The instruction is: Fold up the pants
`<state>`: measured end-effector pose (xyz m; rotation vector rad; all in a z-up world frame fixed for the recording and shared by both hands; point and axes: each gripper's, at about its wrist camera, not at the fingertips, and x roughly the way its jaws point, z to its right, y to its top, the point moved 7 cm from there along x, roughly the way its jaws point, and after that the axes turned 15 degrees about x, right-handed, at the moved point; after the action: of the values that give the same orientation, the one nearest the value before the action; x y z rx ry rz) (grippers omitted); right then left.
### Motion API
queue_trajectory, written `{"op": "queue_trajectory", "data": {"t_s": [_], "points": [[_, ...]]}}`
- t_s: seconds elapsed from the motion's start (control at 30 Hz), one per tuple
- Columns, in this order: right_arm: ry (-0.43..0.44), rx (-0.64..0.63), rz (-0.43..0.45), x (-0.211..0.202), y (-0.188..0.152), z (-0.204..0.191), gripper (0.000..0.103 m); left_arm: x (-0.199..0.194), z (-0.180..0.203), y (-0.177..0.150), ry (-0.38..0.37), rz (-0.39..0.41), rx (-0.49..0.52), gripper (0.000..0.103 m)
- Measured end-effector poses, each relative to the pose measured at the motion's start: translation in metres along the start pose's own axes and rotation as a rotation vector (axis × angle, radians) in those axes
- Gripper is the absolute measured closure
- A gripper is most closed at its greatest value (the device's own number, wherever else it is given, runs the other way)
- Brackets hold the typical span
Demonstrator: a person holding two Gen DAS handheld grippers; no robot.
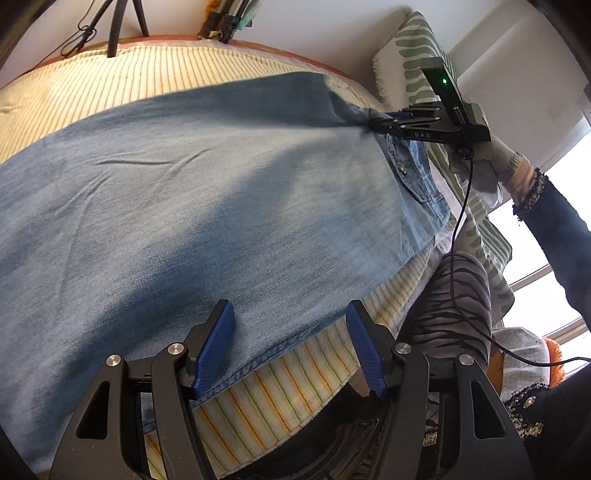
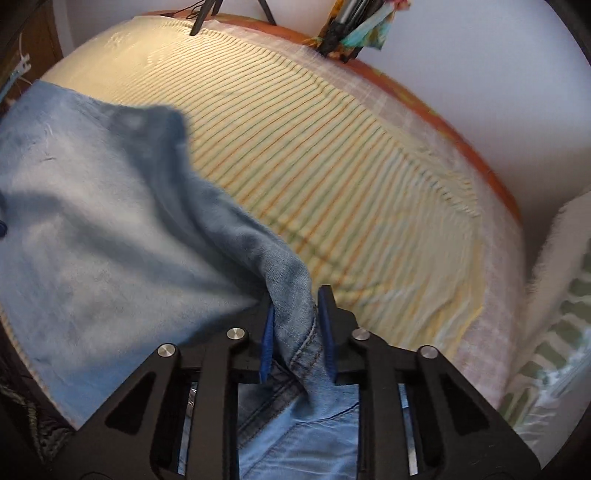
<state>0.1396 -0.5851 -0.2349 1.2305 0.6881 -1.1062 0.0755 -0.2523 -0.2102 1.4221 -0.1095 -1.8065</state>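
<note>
Light blue denim pants (image 1: pixel 192 206) lie spread flat on a striped bed cover (image 1: pixel 122 81). My left gripper (image 1: pixel 291 332) stands open over their near edge. One blue pad (image 1: pixel 216 347) is above the denim, the other above the striped cover, and nothing is pinched. At the far right, my right gripper (image 1: pixel 373 123) holds the pants at the waistband, near a pocket with a rivet. In the right wrist view, a bunched fold of the pants (image 2: pixel 295 314) with a stitched seam sits pressed between the pads of the right gripper (image 2: pixel 295 325). From there the denim drapes away to the left.
The person's gloved hand (image 1: pixel 487 162) and dark sleeve hold the right gripper, and a cable (image 1: pixel 458 229) hangs from it. A green leaf-patterned cloth (image 1: pixel 417 48) stands at the right. Tripod legs (image 1: pixel 114 29) rise beyond the bed. A zebra-patterned leg (image 1: pixel 458 295) is beside the bed edge.
</note>
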Motion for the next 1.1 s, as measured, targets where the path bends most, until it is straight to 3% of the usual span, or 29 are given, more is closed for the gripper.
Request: {"op": "queue_trajectory", "data": {"t_s": [0.07, 0.2, 0.4, 0.53, 0.7, 0.93, 1.1], "points": [[-0.019, 0.037, -0.022, 0.008, 0.004, 0.004, 0.083, -0.001, 0.003, -0.003, -0.009, -0.005, 0.008, 0.042], [-0.076, 0.009, -0.02, 0.01, 0.008, -0.006, 0.058, -0.016, 0.004, -0.008, -0.014, 0.002, -0.013, 0.042], [-0.03, 0.07, 0.095, -0.028, 0.028, -0.018, 0.047, -0.055, -0.008, -0.021, 0.054, 0.065, -0.048, 0.041], [0.079, 0.096, 0.157, -0.052, 0.037, -0.051, 0.047, -0.09, -0.027, -0.026, 0.113, 0.135, -0.101, 0.042], [0.254, 0.061, 0.202, -0.081, 0.03, -0.121, 0.047, -0.147, -0.062, -0.039, 0.202, 0.253, -0.214, 0.041], [0.485, -0.166, 0.132, -0.096, -0.018, -0.236, 0.051, -0.193, -0.108, -0.079, 0.316, 0.309, -0.355, 0.041], [0.505, -0.362, 0.075, -0.089, -0.051, -0.298, 0.051, -0.217, -0.128, -0.099, 0.351, 0.355, -0.43, 0.041]]}}
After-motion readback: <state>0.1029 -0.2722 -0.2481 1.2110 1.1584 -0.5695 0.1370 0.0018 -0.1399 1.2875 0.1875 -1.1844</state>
